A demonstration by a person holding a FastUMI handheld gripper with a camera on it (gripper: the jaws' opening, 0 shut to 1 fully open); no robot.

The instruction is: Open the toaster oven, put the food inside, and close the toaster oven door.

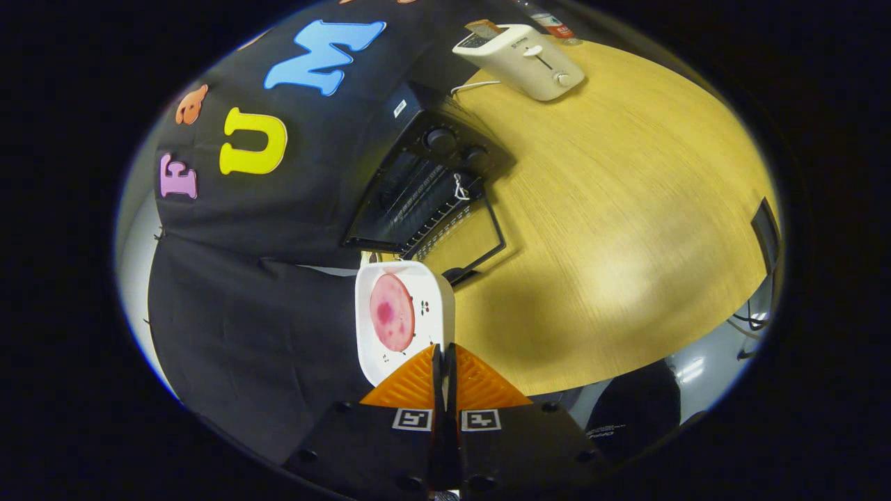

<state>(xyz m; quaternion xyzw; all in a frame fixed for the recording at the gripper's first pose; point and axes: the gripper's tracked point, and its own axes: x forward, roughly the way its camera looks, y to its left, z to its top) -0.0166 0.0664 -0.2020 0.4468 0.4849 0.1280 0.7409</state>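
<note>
My gripper [444, 356] is shut on the near rim of a white square plate [428, 296], which is held up in front of the fingers. A round pink slice of food [392, 312] lies on the plate. Just beyond the plate stands the black toaster oven [418, 149], its glass door [468, 240] folded down onto the wooden table [626, 209]. The oven's wire rack [418, 202] shows in the open mouth, with two knobs [440, 139] beside it. The plate's far edge is close to the door's handle [456, 273].
A white pop-up toaster [522, 59] with a bread slice [482, 28] in it stands further back on the table, its white cable [477, 85] running towards the oven. A bottle [553, 24] stands behind it. A dark flat object [766, 233] sits at the table's edge.
</note>
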